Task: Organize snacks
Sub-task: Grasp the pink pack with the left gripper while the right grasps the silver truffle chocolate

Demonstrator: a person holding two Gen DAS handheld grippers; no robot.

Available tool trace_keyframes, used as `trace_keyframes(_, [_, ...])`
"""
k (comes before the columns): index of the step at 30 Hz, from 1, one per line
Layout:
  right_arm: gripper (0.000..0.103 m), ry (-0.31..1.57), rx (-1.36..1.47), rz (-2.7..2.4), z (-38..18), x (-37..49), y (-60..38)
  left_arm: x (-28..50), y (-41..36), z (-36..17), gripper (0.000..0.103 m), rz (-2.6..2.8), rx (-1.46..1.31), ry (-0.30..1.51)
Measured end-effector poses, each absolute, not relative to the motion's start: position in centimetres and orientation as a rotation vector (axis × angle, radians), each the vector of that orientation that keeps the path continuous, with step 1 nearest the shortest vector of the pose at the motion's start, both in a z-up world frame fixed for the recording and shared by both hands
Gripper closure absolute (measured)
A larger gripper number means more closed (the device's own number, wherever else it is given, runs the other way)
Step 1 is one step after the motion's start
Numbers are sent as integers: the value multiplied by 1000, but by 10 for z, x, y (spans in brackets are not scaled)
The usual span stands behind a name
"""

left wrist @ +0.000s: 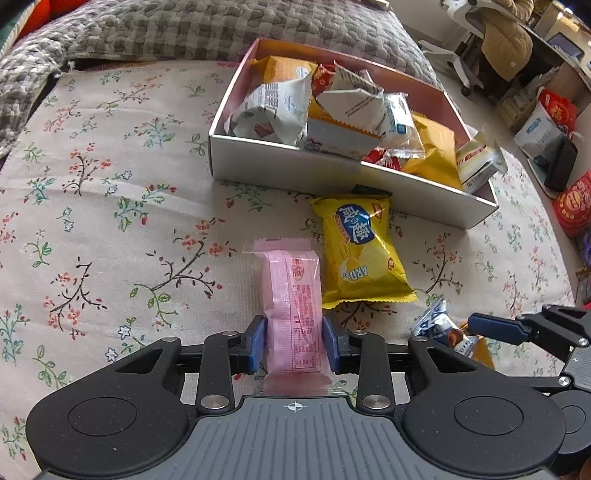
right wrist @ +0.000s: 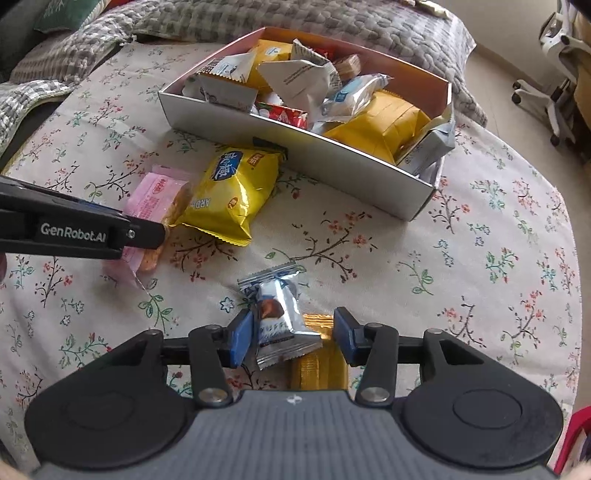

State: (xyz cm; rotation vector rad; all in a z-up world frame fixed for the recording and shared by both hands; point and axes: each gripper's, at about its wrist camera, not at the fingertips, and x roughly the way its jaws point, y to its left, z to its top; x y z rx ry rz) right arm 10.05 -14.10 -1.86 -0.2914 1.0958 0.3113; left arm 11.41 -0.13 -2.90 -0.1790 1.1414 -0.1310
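Note:
My left gripper (left wrist: 294, 341) is shut on a pink snack packet (left wrist: 295, 295) that lies on the floral cloth; it also shows in the right wrist view (right wrist: 147, 201). A yellow cracker bag (left wrist: 360, 251) lies just right of it, in front of the box. My right gripper (right wrist: 291, 338) is open, its jaws standing on either side of a silver-blue candy packet (right wrist: 279, 314) and a gold packet (right wrist: 319, 362) beneath it. The grey box (left wrist: 332, 177) behind holds several snack packets.
The floral cloth (left wrist: 110, 221) covers a round surface, with a grey checked quilt (left wrist: 166, 29) behind. Bags (left wrist: 554, 122) and a chair stand on the floor at the right, beyond the surface's edge.

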Motion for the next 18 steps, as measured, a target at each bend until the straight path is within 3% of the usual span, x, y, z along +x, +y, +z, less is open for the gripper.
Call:
trace_keyframes(2, [66, 1092, -291, 318, -20, 101, -140, 115, -2, -31, 71, -130, -173, 1144])
trace_keyframes(3, [77, 1088, -282, 325, -20, 102, -140, 115, -1, -31, 72, -130, -174, 1144])
trace_keyframes(4, [80, 1089, -267, 332, -19, 103, -141, 115, -1, -31, 72, -131, -175, 1144])
trace_keyframes(18, [86, 1076, -40, 364, -1, 112, -158, 111, 0, -11, 74, -170, -206, 1105])
